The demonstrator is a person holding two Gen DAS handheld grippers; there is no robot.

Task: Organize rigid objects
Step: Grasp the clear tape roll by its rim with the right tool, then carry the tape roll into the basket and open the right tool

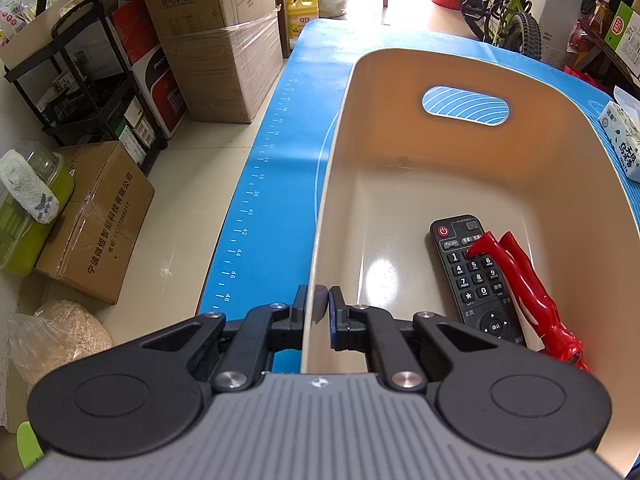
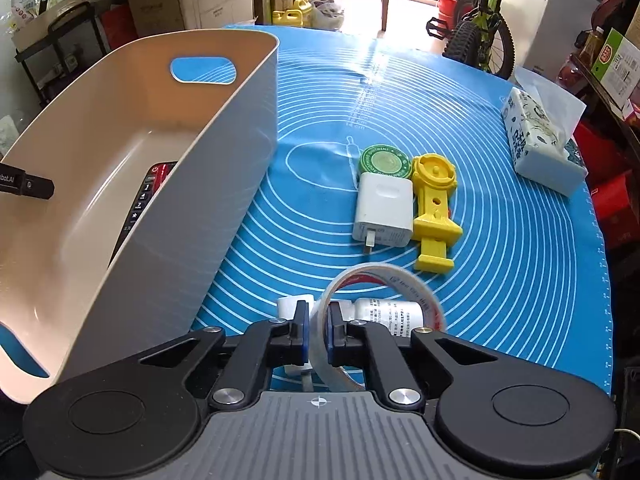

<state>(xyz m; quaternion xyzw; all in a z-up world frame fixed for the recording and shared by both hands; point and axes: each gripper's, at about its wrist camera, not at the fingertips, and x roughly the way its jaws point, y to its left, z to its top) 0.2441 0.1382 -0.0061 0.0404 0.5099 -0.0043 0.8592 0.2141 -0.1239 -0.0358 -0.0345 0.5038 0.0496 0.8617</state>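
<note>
A beige bin point(image 1: 400, 148) stands on the blue mat point(image 1: 272, 200); my left gripper point(image 1: 318, 306) is shut on its near left wall. Inside lie a black remote point(image 1: 472, 276) and a red tool point(image 1: 528, 292). In the right wrist view the bin point(image 2: 168, 216) is at the left, and my right gripper point(image 2: 318, 320) is shut on the band of a clear tape roll point(image 2: 384, 270). A white bottle point(image 2: 390, 312) lies through the roll's ring. Farther out lie a white charger point(image 2: 384, 210), a yellow plastic part point(image 2: 434, 212) and a green tin point(image 2: 384, 162).
A tissue pack point(image 2: 540, 144) lies at the mat's right edge. Cardboard boxes point(image 1: 224, 40) and a black rack point(image 1: 80, 80) stand on the floor left of the table. A bicycle point(image 2: 480, 28) is parked beyond the far end.
</note>
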